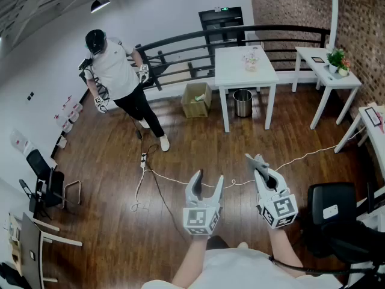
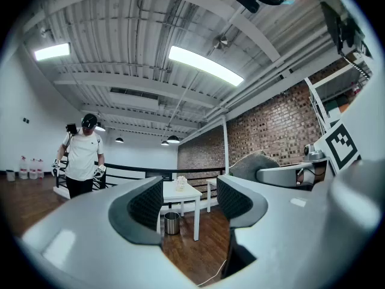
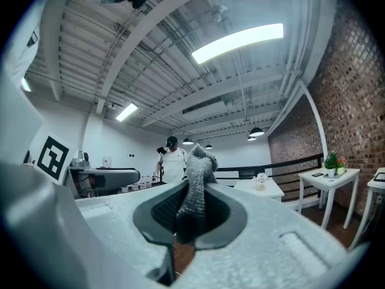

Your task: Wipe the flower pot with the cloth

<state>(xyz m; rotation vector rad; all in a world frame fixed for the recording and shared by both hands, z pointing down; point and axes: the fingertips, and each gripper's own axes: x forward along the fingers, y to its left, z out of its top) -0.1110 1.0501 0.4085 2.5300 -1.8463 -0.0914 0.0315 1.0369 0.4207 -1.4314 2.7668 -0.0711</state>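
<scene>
The right gripper (image 1: pixel 263 172) is held level above the wooden floor (image 1: pixel 120 179). Its jaws are closed on a grey knitted cloth (image 3: pixel 197 179), which is pinched between the pads and sticks out past the tips in a bunch. Just to the left of the right gripper, at about the same height, the left gripper (image 1: pixel 209 179) is held. Its jaws are set a little apart and nothing is seen between them. Near the right gripper, on its right side, a black chair (image 1: pixel 329 212) is seen. A white cable (image 1: pixel 180 179) is laid across the floor just beyond the right gripper.

Well ahead of the right gripper a white table (image 1: pixel 245 71) is placed, with a pale object on it that cannot be told. A metal bin (image 1: pixel 242 103) is set under that table, and a cardboard box (image 1: pixel 197 99) beside it.

The flower pot (image 1: pixel 335 62) is found far ahead of the right gripper and to its right, upright on a small white side table (image 1: pixel 325 77) by the brick wall. It is well apart from the cloth and is not touched by it.

Far ahead and to the left of the right gripper, a person (image 1: pixel 117 71) in a white shirt is seen by a black railing (image 1: pixel 240 32).
</scene>
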